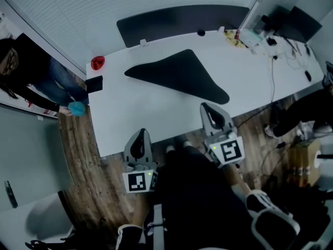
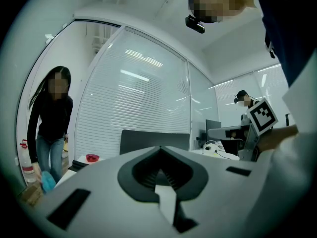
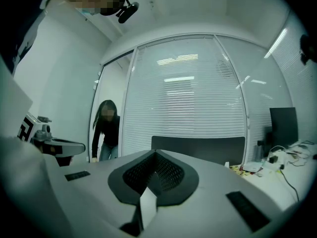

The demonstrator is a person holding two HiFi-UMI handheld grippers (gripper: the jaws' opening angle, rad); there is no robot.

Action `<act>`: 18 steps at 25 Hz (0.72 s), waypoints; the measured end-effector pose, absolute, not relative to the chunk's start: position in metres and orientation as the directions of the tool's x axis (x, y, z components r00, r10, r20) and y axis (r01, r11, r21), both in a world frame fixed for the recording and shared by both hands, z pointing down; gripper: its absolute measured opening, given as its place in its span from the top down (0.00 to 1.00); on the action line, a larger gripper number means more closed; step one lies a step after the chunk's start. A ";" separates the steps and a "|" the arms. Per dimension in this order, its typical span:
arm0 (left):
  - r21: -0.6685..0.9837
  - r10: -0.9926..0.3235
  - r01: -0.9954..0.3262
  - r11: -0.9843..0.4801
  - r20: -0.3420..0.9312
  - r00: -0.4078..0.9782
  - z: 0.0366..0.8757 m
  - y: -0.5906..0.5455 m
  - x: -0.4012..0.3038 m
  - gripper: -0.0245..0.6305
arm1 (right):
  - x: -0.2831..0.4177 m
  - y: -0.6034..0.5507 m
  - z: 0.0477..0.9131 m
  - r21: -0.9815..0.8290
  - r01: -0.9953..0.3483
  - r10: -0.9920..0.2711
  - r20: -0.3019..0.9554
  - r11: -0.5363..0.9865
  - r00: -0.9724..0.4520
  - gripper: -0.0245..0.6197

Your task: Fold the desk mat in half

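The black desk mat [image 1: 182, 74] lies on the white table [image 1: 130, 116] in the head view, doubled over into a rough triangle with its point toward the right front. Neither gripper touches it. My left gripper [image 1: 141, 133] is held back over the table's front edge, jaws together and empty. My right gripper [image 1: 205, 107] hovers at the front edge just short of the mat's right tip, also shut and holding nothing. In the left gripper view the jaws [image 2: 159, 148] meet at their tip. The right gripper view shows the same for its jaws [image 3: 154, 153]. Both gripper bodies hide the mat.
A dark panel [image 1: 182, 20] stands along the table's back edge. A red object [image 1: 97, 62] and a small black item [image 1: 94, 83] sit at the left end. Cables and clutter [image 1: 260, 35] fill the right end. A person [image 1: 31, 72] bends at the left, holding something blue [image 1: 77, 108].
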State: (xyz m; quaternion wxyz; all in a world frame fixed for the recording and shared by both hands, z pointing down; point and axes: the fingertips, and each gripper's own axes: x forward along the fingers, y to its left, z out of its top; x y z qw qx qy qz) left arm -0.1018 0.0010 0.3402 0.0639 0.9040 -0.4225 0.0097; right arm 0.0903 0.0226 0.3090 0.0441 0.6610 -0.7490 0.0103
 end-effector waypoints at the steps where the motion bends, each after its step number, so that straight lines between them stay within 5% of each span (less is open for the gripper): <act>1: 0.105 -0.764 -0.766 -0.634 0.070 0.642 0.339 0.003 -0.100 0.96 | 0.092 0.026 0.310 0.040 -0.991 -0.989 0.085 0.128 -0.124 0.96; 18: 0.121 -0.780 -0.780 -0.613 0.064 0.623 0.333 0.038 -0.054 0.96 | 0.116 0.064 0.329 0.024 -0.985 -0.979 0.119 0.169 -0.165 0.96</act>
